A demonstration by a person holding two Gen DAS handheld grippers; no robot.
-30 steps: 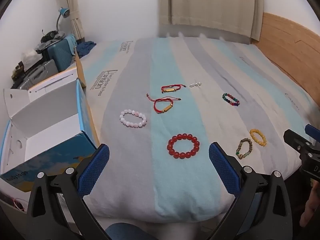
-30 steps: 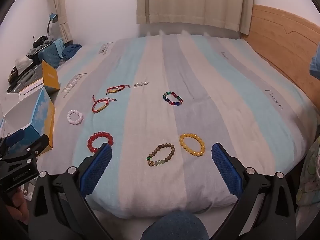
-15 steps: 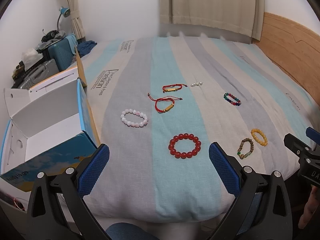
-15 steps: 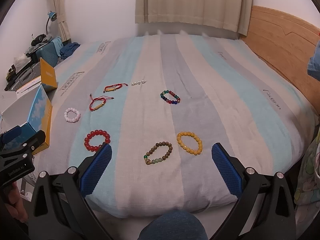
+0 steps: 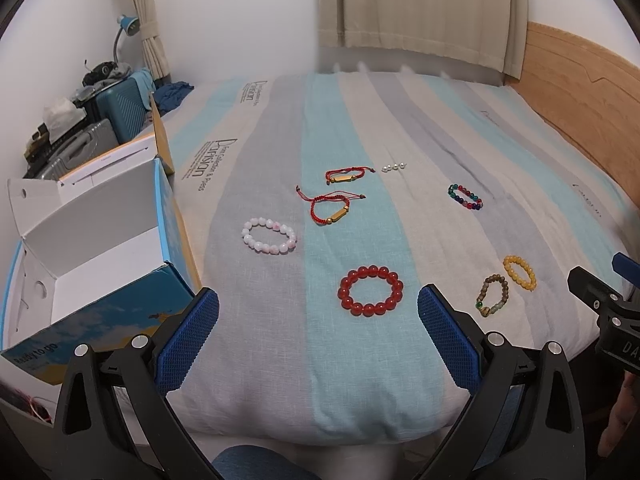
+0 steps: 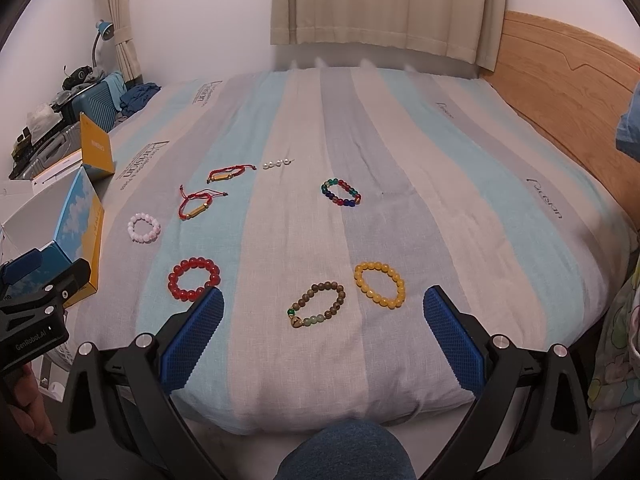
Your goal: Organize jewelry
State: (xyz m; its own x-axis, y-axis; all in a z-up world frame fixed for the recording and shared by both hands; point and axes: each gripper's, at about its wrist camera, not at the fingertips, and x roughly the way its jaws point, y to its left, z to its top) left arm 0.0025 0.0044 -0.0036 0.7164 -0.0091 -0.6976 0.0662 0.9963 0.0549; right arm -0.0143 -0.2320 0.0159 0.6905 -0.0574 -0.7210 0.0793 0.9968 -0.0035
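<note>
Both tools are black plastic frames with silver screw heads, and their jaws carry blue pads with a fine grid texture. The left gripper [image 5: 318,334] shows white lettering "GenRobot.AI" on its side in the right wrist view. Bare skin of the left hand [image 6: 28,404] shows below it, beside a blue denim knee [image 6: 346,450].

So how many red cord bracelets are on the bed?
2. The far red cord bracelet lies beside the pearl piece; the near red cord bracelet lies just in front, right of the pink bracelet.
</note>
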